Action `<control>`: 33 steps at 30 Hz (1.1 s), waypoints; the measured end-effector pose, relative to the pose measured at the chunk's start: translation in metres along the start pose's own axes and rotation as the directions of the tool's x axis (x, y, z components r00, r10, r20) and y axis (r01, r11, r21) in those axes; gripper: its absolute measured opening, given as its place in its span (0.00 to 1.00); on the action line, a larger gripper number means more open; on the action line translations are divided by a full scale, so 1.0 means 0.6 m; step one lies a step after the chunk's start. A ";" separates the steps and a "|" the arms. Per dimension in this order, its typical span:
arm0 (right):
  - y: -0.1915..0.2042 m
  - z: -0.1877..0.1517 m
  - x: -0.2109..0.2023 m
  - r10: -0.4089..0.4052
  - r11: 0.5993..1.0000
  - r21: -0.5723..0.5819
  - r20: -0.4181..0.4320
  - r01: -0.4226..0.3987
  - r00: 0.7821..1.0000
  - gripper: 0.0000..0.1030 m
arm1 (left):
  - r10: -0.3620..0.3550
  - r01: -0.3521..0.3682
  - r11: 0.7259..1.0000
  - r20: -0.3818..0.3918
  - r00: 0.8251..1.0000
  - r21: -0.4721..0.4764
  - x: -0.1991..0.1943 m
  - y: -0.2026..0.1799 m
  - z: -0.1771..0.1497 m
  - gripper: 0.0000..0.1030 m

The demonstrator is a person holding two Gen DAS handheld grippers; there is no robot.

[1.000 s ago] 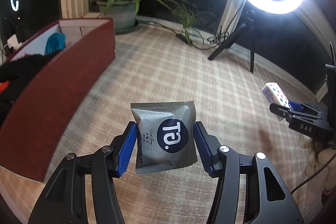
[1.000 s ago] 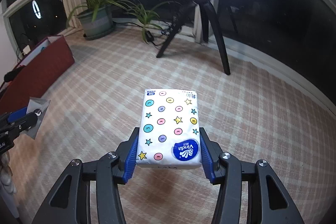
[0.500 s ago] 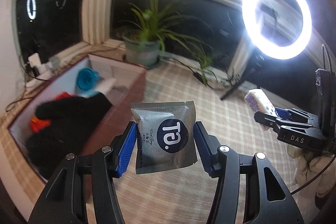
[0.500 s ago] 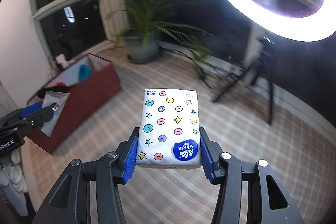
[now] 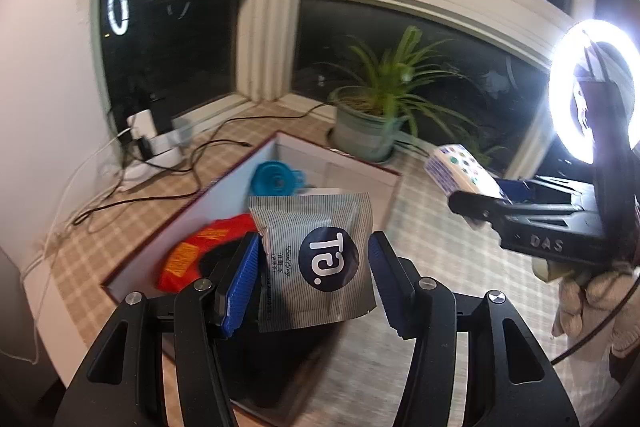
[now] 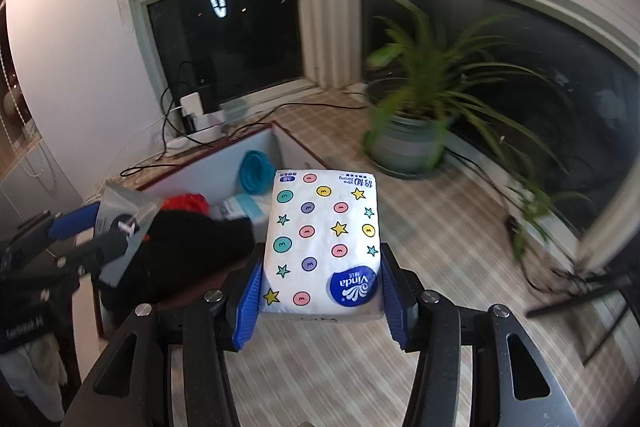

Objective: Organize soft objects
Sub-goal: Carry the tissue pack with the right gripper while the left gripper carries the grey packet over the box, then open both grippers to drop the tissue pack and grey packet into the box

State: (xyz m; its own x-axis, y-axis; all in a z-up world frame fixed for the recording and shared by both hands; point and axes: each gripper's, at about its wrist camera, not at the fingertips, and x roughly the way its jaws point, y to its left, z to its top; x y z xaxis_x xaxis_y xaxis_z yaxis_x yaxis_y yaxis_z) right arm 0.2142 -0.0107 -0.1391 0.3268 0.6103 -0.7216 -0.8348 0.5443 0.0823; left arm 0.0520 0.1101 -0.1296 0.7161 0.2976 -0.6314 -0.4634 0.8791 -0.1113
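A red box [image 5: 188, 205] with a pale inside fills the centre-left of the left view; a black cloth [image 6: 192, 247], a red item [image 5: 196, 251] and a teal piece [image 5: 274, 181] lie in it. A potted plant [image 5: 372, 123] stands behind it, a ring light [image 5: 592, 91] at the right edge. Low centre, the left gripper [image 5: 312, 263] clasps a grey striped pouch [image 5: 312, 259] over the box. In the right view, low centre, the right gripper [image 6: 320, 283] grips a tissue pack [image 6: 324, 243] beside the box, above the checked floor [image 6: 440, 235].
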 end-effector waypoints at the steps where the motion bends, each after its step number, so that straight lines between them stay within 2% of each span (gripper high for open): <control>1: 0.009 0.012 0.018 0.013 1.000 -0.004 -0.011 -0.013 1.000 0.47 | 0.008 -0.008 1.000 -0.005 1.000 -0.008 0.002 0.009 0.001 0.53; 7: 0.036 0.044 0.104 0.067 0.998 0.013 -0.094 -0.066 0.993 0.47 | 0.043 -0.044 0.998 -0.036 0.998 -0.042 0.024 0.051 0.005 0.53; 15: 0.056 0.050 0.167 0.063 0.998 0.005 -0.176 -0.063 0.982 0.47 | 0.047 -0.051 0.997 -0.065 0.997 -0.056 0.051 0.069 0.008 0.53; 24: 0.050 0.057 0.163 0.038 0.999 0.003 -0.155 -0.038 0.987 0.52 | 0.048 -0.054 0.996 -0.073 0.996 -0.073 0.063 0.072 0.011 0.68; 32: 0.046 0.060 0.148 0.033 0.999 0.001 -0.138 -0.033 0.990 0.57 | 0.036 -0.043 0.996 -0.089 0.995 -0.082 0.071 0.073 0.009 0.71; 33: 0.046 0.060 0.145 0.034 0.999 0.002 -0.136 -0.034 0.990 0.57 | 0.031 -0.038 0.996 -0.089 0.996 -0.084 0.071 0.073 0.009 0.73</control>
State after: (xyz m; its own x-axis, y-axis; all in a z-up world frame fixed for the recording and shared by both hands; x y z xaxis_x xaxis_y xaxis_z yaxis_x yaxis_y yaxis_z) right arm 0.2354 0.0784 -0.1751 0.2349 0.5448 -0.8050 -0.8446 0.5244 0.1084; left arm 0.0649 0.1635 -0.1574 0.6525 0.2902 -0.7000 -0.5326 0.8327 -0.1512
